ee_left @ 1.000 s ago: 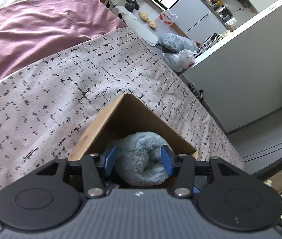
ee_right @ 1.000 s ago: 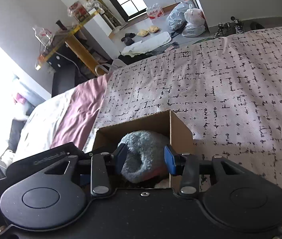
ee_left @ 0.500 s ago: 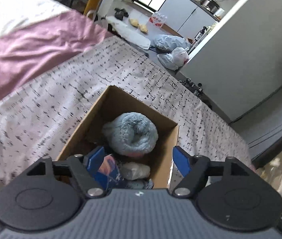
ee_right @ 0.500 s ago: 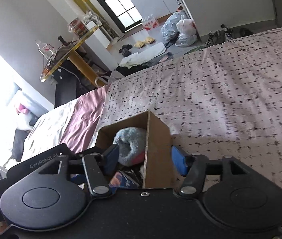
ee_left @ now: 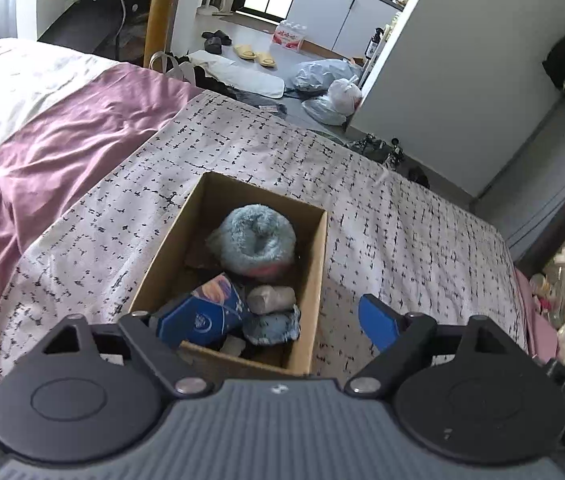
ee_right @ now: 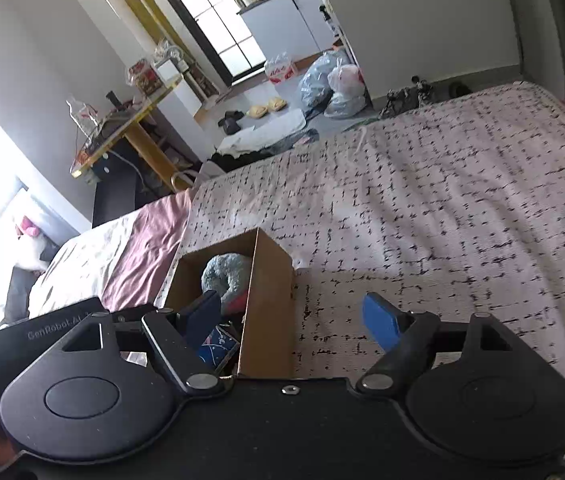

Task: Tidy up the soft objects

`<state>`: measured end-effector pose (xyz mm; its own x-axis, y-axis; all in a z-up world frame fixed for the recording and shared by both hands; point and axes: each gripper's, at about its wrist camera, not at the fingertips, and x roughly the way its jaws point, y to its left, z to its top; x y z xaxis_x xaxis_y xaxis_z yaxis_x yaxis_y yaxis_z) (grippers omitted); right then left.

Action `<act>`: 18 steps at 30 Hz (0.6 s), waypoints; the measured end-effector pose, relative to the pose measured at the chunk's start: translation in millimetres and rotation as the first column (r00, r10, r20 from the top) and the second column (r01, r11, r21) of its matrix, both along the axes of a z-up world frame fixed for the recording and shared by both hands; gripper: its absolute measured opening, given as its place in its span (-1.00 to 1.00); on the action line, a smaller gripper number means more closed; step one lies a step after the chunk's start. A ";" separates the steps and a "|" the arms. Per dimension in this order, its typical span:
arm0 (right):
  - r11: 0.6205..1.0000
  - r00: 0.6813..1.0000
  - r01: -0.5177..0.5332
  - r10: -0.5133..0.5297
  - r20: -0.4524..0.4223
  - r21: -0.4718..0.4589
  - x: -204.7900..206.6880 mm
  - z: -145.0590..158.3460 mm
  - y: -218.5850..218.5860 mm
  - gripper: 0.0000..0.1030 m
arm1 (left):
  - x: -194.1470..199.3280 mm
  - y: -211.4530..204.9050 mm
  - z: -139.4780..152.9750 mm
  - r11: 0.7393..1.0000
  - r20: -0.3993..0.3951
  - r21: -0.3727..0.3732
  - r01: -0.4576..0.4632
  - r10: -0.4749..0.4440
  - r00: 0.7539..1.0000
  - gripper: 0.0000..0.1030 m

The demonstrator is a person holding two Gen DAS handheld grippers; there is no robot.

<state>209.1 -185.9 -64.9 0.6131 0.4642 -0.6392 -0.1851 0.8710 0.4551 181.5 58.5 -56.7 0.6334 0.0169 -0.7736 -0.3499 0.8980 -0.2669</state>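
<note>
A bed carries a pale, black-flecked bedspread [ee_left: 382, 208]; a mauve sheet [ee_left: 54, 148] lies at nine o'clock. An open cardboard box [ee_left: 316, 280] rests centrally on the bedspread.

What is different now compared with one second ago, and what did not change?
Both claws let go of the fluffy blue roll: their jaws have just been opening, with nothing gripped now. The left claw and right claw pulled back and up from the cardboard box. The roll stayed in the box, the box on the bed.
</note>
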 end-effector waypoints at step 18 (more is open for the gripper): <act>0.998 0.998 0.056 -0.054 0.036 -0.035 -48.9 45.4 -37.7 1.00 | -55.6 -35.0 54.4 0.992 0.033 0.095 0.084 -0.088 0.996 0.99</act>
<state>160.2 -223.6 -19.5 0.6597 0.4063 -0.6323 -0.1518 0.8960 0.4174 125.9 23.5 -2.3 0.6641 0.0320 -0.7470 -0.2619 0.9458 -0.1922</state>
